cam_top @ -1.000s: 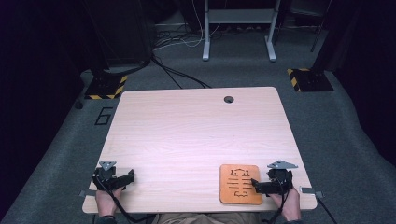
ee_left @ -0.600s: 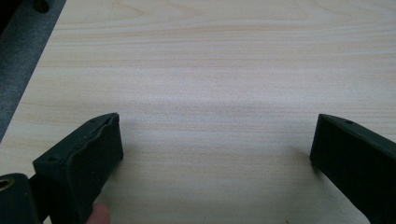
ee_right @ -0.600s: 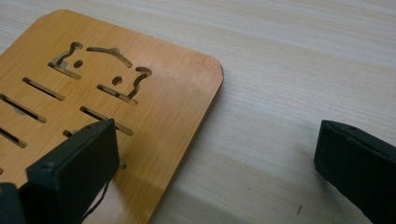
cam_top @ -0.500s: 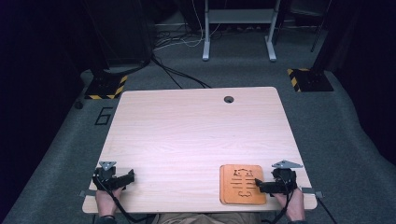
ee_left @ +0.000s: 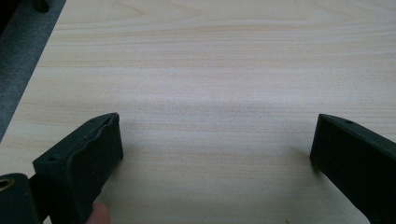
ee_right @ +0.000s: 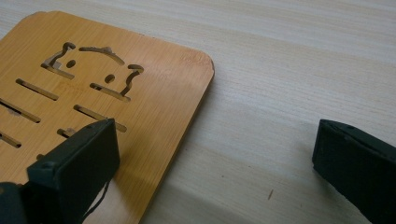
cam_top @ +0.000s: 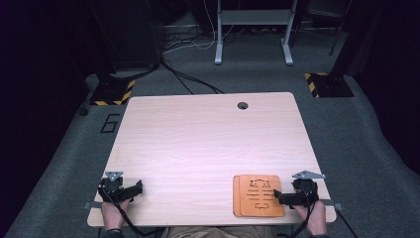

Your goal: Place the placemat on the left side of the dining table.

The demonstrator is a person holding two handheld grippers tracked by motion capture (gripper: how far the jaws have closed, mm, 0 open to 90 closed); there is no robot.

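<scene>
In the high view the left tongs (cam_top: 137, 187) sit at the lower left of the frame, held by a hand (cam_top: 115, 212) at the near edge of the table (cam_top: 208, 144), with bare wood all around them; the left gripper view adds what that view is too far off to show, namely that the jaws stand wide apart with nothing between them but pale wood grain, a fingertip (ee_left: 99, 215) showing at the bottom left beside the left jaw, and a strip of grey floor (ee_left: 21, 60) along the upper left; toward the lower middle-right of the high view lies an orange wooden board (cam_top: 258, 195) with cut-out slots, flat on the table near its front edge, and it looks to be two boards stacked slightly askew, though that is hard to tell; just right of it, at the lower right, the right tongs (cam_top: 277, 196) point at the board's right edge, held by the other hand (cam_top: 312, 220); the right gripper view shows the jaws spread wide and gripping nothing, the left jaw hanging over the board (ee_right: 93, 93) in the left half of the frame, the right jaw over bare table at the right, whether either touches I cannot tell; the board's carved figure and slots show sharply here; farther off in the high view, a round cable hole (cam_top: 242, 105) sits near the table's far edge, black cables (cam_top: 183, 77) trail over the grey floor in the upper middle, a metal frame (cam_top: 252, 29) stands at the top, and yellow-and-black striped pads (cam_top: 111, 91) lie at left and right.
</scene>
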